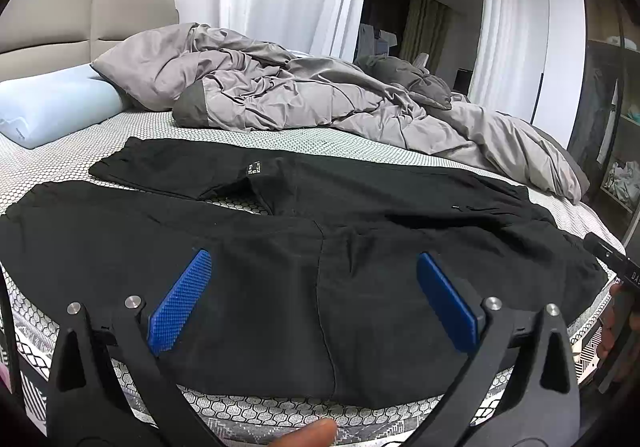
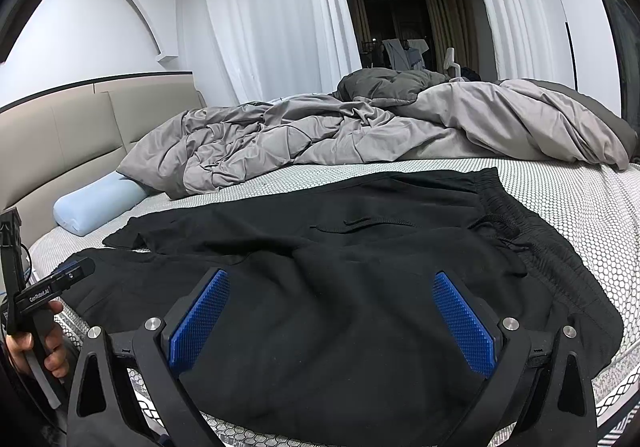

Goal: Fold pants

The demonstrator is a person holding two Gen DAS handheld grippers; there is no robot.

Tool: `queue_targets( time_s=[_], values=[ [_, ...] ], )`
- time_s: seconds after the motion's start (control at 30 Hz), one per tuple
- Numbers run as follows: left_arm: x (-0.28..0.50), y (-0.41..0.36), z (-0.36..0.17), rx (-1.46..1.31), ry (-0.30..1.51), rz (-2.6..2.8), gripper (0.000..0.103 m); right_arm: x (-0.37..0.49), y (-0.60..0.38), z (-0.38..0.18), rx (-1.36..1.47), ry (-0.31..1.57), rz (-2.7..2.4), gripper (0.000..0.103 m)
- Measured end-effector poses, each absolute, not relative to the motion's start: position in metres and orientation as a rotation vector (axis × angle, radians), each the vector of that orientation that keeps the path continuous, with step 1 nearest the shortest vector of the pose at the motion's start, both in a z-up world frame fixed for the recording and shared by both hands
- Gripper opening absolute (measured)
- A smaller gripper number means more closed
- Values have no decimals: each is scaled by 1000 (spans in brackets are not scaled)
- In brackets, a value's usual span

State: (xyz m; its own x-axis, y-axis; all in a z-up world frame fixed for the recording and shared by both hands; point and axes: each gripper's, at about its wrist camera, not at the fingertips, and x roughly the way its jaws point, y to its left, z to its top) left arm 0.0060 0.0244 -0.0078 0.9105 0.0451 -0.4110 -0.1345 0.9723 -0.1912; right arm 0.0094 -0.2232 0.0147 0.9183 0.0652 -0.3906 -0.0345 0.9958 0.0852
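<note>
While pants [image 1: 280,255] lie flat, left tongs [image 1: 312,299], right tongs [image 2: 332,319] hover low, spread wide.

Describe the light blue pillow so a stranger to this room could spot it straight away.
Start at the wide bed with the white honeycomb-patterned mattress cover and look toward its beige padded headboard. There, partly tucked under the edge of the crumpled grey duvet, lies the light blue roll-shaped pillow. It is the only pale blue, smooth thing there; the flat black fabric pants lie nearer.
</note>
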Motion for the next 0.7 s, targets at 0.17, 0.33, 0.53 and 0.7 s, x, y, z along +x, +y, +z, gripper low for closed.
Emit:
queue_targets(
  time_s=[0.17, 0.33, 0.53, 0.7],
  values=[
    [6, 25, -8, -219, 418, 93, 102, 10, -224, 15, 79, 401, 48, 103],
    [6, 25, -8, -222, 416, 94, 102, 9, -223, 14, 74, 399, 45, 103],
    [7, 29, -10, -223, 424, 100, 102, 8, -223, 14, 71, 400, 41, 103],
    [6, 38, -13, -238, 426, 126, 102, 9, -224, 14, 54, 403, 23, 103]
  ],
)
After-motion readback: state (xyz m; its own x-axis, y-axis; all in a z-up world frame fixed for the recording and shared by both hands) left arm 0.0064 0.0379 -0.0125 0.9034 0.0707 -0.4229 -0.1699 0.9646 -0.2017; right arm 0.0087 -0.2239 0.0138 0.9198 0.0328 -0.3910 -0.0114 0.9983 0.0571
